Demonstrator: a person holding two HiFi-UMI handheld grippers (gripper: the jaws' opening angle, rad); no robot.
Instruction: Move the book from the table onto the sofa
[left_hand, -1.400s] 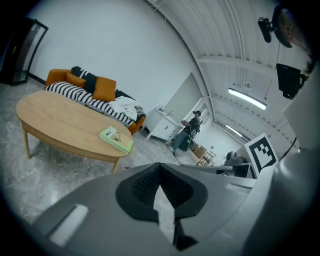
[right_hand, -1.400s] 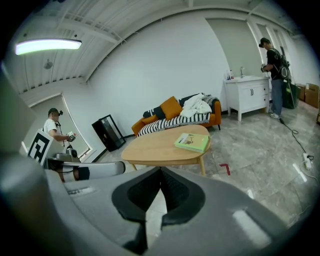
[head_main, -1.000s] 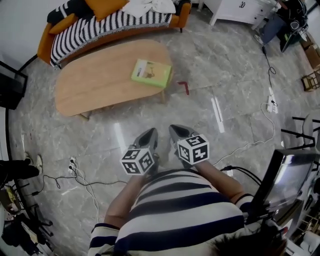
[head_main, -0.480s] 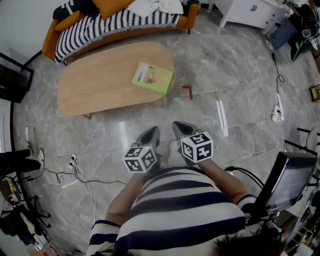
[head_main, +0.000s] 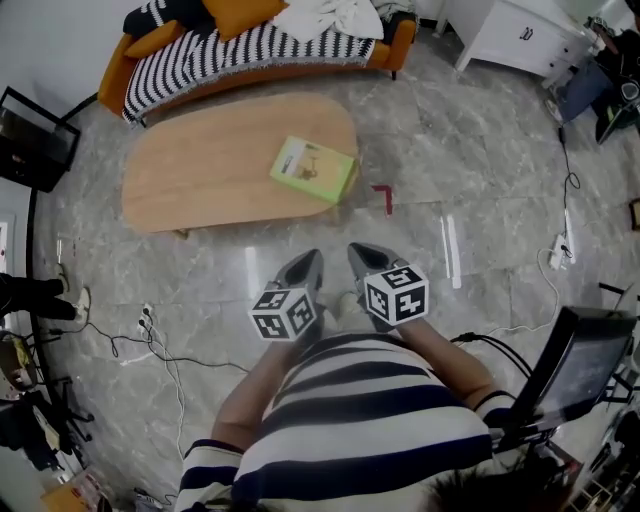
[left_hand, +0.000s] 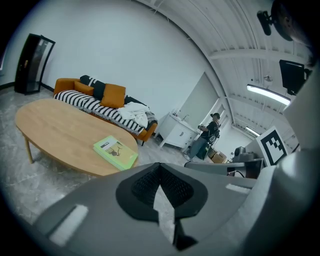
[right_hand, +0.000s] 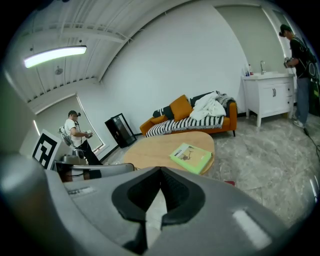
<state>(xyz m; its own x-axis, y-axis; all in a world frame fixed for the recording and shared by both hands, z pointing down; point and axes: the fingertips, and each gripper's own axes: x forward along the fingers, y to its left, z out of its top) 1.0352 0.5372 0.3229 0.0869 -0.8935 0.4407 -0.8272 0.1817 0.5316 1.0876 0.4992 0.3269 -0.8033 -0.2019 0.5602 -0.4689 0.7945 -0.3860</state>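
Green book lies on table, well beyond both grippers.

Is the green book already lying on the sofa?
No, the green book lies on the wooden table, near its right end, apart from the sofa.

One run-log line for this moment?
book: on table | sofa: beyond table | left gripper: shut, empty | right gripper: shut, empty

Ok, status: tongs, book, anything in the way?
Left tongs and right tongs shut, empty. Book flat on table, near its right end, untouched. Table sits between us and sofa; cloth heaped on sofa.
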